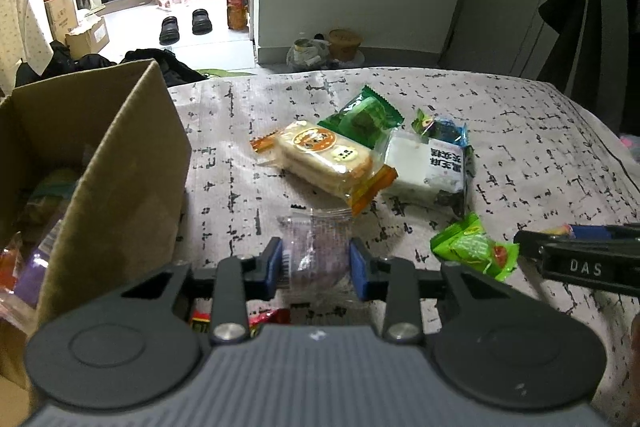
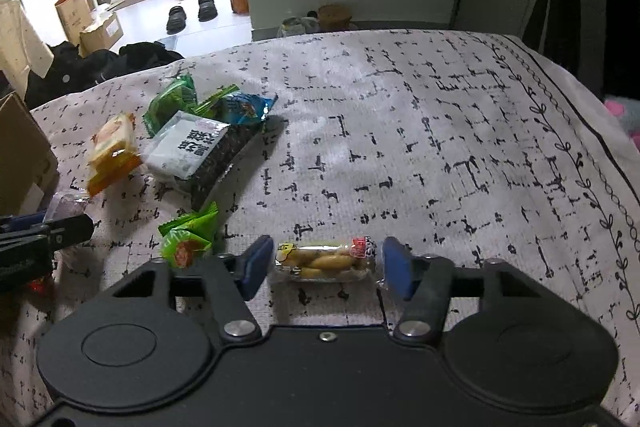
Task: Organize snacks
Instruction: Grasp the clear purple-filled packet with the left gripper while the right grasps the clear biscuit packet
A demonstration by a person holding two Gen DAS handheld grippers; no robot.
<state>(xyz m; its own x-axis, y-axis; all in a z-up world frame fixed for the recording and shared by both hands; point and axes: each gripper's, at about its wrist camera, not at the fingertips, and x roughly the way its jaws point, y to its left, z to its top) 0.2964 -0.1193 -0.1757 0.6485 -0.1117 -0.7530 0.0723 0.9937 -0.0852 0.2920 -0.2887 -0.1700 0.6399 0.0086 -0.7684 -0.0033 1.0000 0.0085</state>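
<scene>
Your left gripper [image 1: 316, 263] clamps the clear purple snack packet [image 1: 314, 247] just right of the cardboard box [image 1: 120, 163], while your right gripper [image 2: 324, 265] stands unclosed around the peanut packet [image 2: 326, 259], whose long axis spans the jaws.

Clear purple-filled packet [image 1: 316, 247] lies flat just right of cardboard box [image 1: 120, 163]; clear yellow-snack packet [image 2: 326, 259] lies well right of it.
</scene>
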